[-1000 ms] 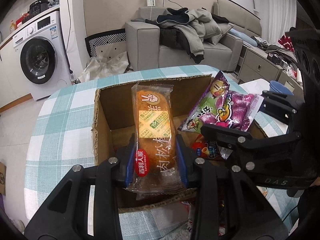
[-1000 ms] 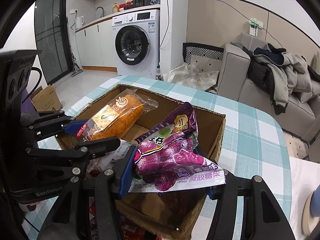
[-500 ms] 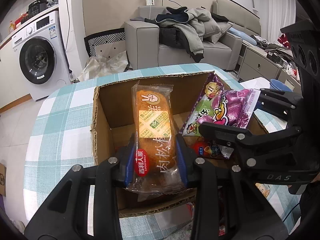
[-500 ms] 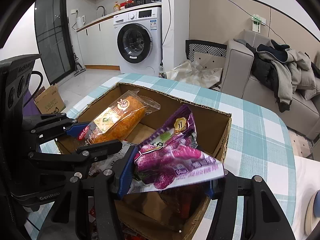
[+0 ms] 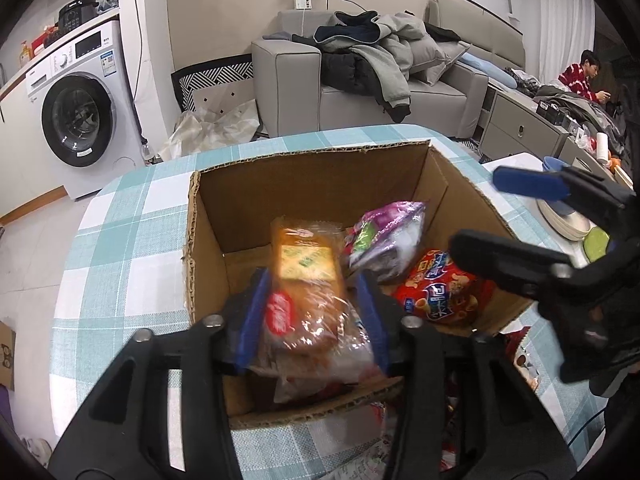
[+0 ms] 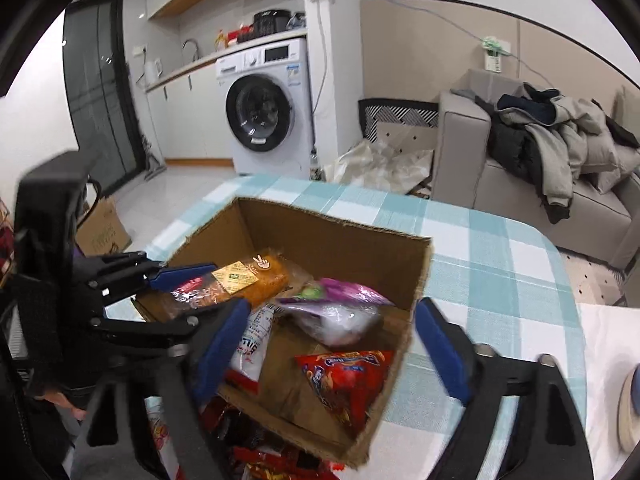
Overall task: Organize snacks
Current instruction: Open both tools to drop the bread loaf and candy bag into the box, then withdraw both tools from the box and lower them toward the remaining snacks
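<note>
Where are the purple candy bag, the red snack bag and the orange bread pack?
purple candy bag point(image 6: 336, 300), right wrist view, on its crumpled top face.
red snack bag point(image 6: 348, 384), right wrist view, on its printed front.
orange bread pack point(image 5: 306, 280), left wrist view, on its wrapper below the yellow label.

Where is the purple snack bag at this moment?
The purple snack bag lies loose inside the cardboard box, toward its far wall in the right wrist view, between the orange bread packet on its left and the red snack bag nearer the camera.
</note>
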